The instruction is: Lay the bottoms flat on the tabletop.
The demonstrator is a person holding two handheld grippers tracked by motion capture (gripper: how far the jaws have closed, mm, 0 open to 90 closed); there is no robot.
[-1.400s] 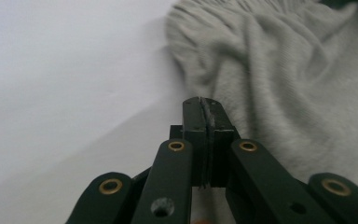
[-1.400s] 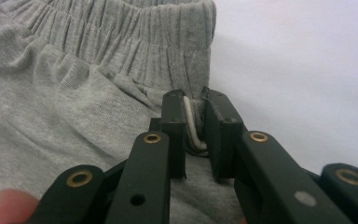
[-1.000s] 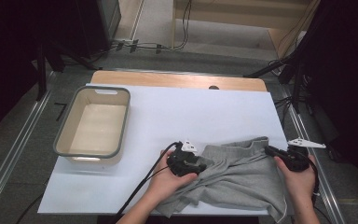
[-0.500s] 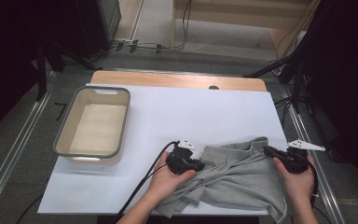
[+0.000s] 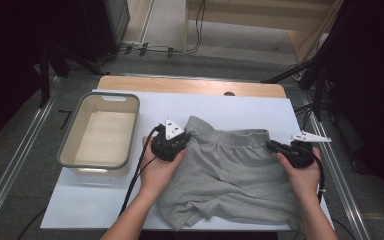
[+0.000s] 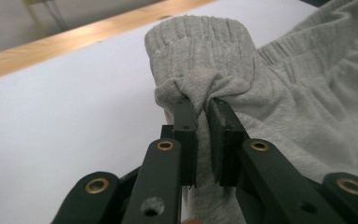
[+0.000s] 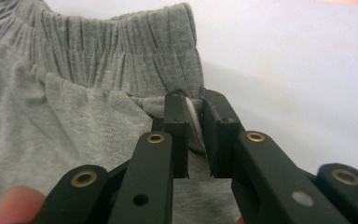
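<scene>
Grey shorts (image 5: 235,170) are spread on the white table (image 5: 260,112) w/ waistband corners pinched by the left gripper (image 5: 176,142) & right gripper (image 5: 275,146), jaws narrowed on cloth. Step judged: flattening/straightening; next, an even outward pull is called for, w/o slipping.

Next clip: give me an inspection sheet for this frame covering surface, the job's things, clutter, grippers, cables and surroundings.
Surface: white sheet over a wooden table; bare wood shows along the far edge.
Job's things: grey shorts spread flat on the sheet, elastic waistband toward the far side.
Clutter: empty bin with a grey rim at the left of the sheet, apart from the shorts.
Grippers: left gripper has its jaws shut on a bunched waistband corner; right gripper has its jaws shut on the other waistband end, with a pale cord between them.
Cables: black cable trails from the left gripper toward the near edge; more cables lie on the floor beyond the table.
Surroundings: dark stands and metal rails at both sides.
</scene>
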